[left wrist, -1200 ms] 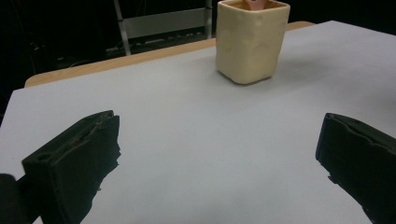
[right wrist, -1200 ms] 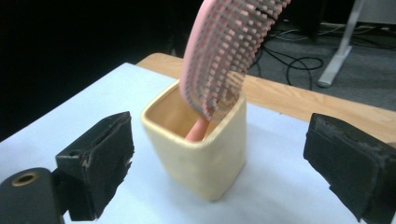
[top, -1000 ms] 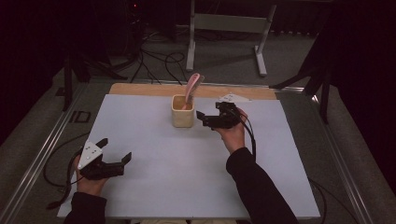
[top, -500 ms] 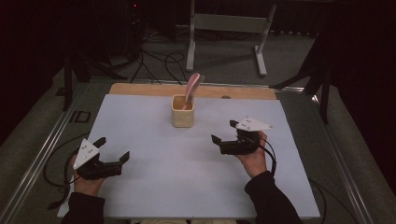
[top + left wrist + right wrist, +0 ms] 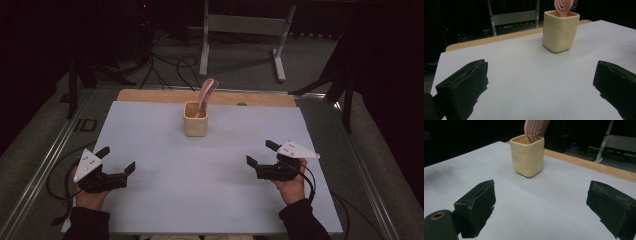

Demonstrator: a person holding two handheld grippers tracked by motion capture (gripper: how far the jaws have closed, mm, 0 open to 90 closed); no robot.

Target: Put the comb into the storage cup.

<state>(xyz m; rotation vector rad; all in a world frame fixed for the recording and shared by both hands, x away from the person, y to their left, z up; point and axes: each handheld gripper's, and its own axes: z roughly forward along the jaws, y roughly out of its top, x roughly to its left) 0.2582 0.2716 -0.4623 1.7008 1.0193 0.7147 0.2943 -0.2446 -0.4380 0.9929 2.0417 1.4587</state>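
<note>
The cup (image 5: 195,119) is your landmark. It is a pale yellow, squarish cup standing upright on the white sheet (image 5: 200,190), near the sheet's far edge and about midway across it. Just behind the cup, a strip of bare wooden table (image 5: 150,96) shows beyond the sheet.

The brush (image 5: 206,93) stands in the cup. Its pink head rises above the rim and leans toward the far right. In the right gripper view the bristles (image 5: 537,128) face your right gripper; in the left gripper view you see the brush's smooth back with its spiral pattern (image 5: 563,6).

Your left gripper (image 5: 118,161) rests on the sheet well to the near left of the cup. Its jaws are spread wide with nothing between them. In the left gripper view the cup (image 5: 560,30) lies ahead and right of centre, well apart from both jaws.

Your right gripper (image 5: 261,154) rests on the sheet well to the near right of the cup. Its jaws are likewise spread wide and grasp nothing. In the right gripper view the cup (image 5: 527,155) lies ahead, nearer the left jaw, and clear of both.

Both grippers sit at about the same distance from the cup, one on either side, with bare sheet between them. Neither touches the cup or the brush.
</note>
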